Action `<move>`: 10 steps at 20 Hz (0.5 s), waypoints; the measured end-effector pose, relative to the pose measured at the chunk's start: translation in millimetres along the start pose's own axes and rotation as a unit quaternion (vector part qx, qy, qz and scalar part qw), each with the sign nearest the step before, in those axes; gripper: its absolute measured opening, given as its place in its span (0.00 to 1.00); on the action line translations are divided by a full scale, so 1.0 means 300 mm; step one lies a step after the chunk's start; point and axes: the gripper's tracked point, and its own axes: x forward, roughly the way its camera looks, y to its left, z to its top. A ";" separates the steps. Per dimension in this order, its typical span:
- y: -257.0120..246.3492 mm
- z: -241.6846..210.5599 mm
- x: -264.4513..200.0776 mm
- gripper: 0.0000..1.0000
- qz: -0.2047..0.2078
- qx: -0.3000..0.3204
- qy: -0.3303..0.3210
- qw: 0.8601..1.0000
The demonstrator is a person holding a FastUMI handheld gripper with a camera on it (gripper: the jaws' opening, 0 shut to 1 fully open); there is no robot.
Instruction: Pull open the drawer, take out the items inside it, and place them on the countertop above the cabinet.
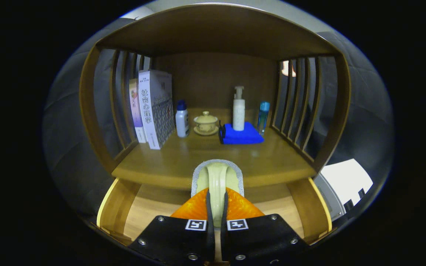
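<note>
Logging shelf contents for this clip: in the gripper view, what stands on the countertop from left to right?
Books → blue-capped white bottle → lidded cup → pump bottle on blue cloth → clear blue bottle. Gripper shut on pale item.

Dim, warm light; the countertop [183, 162] beyond the fingers carries a soft sheen. Fisheye bends the cabinet frame [87, 111] outward. A bright patch [346, 181] glares right of the fingers. Focus stays sharp.

Books [153, 109], bottles [182, 119], lidded cup [206, 123], perhaps blue cloth [242, 133].
</note>
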 end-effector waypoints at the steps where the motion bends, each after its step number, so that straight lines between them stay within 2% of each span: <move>1: 0.007 0.024 0.030 0.06 0.003 -0.011 -0.005 1.000; 10: 0.010 0.130 0.264 0.07 -0.005 -0.065 -0.005 0.998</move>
